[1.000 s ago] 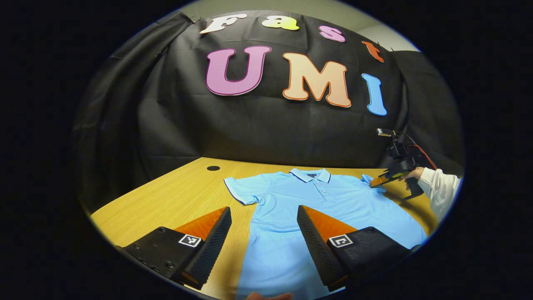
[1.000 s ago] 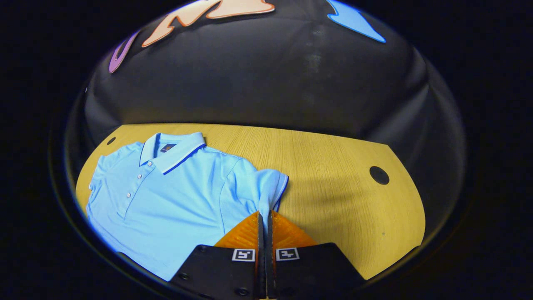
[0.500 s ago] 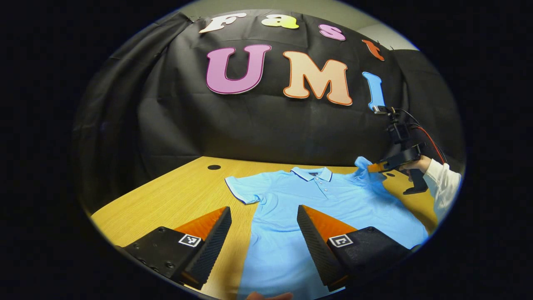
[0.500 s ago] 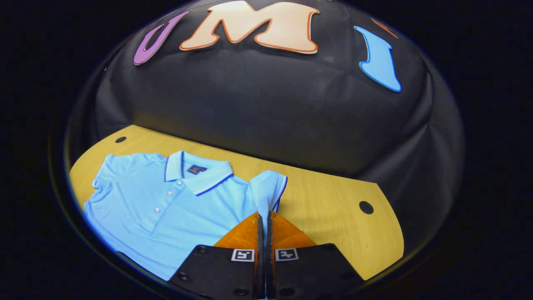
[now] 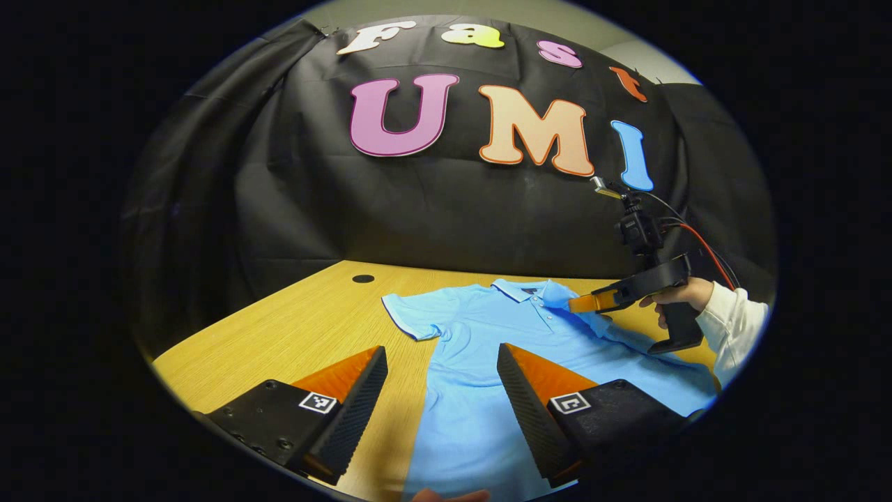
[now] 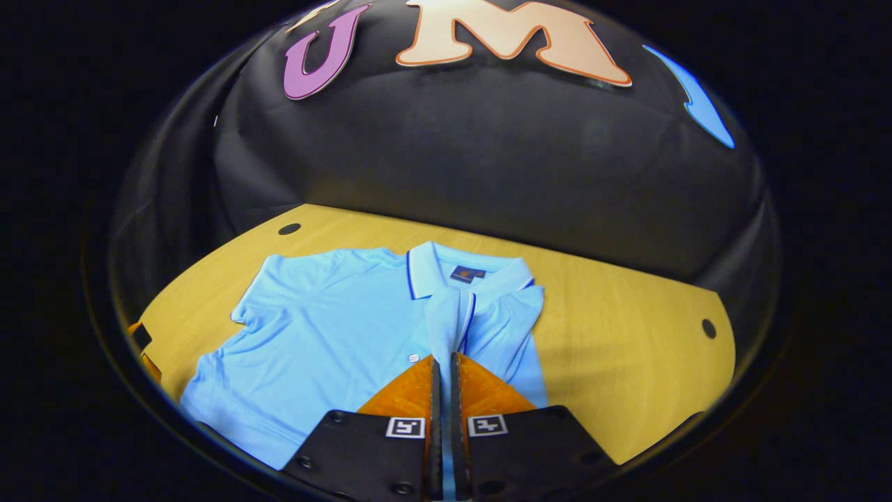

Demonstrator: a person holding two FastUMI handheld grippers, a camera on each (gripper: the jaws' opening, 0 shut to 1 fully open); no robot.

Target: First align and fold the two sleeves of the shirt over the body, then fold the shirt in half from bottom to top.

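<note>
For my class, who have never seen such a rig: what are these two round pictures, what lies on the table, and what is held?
A person holds a two-finger gripper in each hand; a camera rides on each. In the left gripper view, the left gripper hangs open above a blue shirt spread on the wooden table. Farther off, a hand holds the right gripper. In the right gripper view, that gripper is shut on one sleeve, drawn over the shirt's body near the collar. The other sleeve lies flat.

- A wooden table [image 5: 293, 335] with a light yellow grain carries everything.
- A light blue polo shirt [image 6: 334, 335] lies flat on it, collar toward 12 o'clock in the right gripper view.
- Round dark holes [image 6: 288, 229] sit near its far corners, at 10 and 3 o'clock.
</note>
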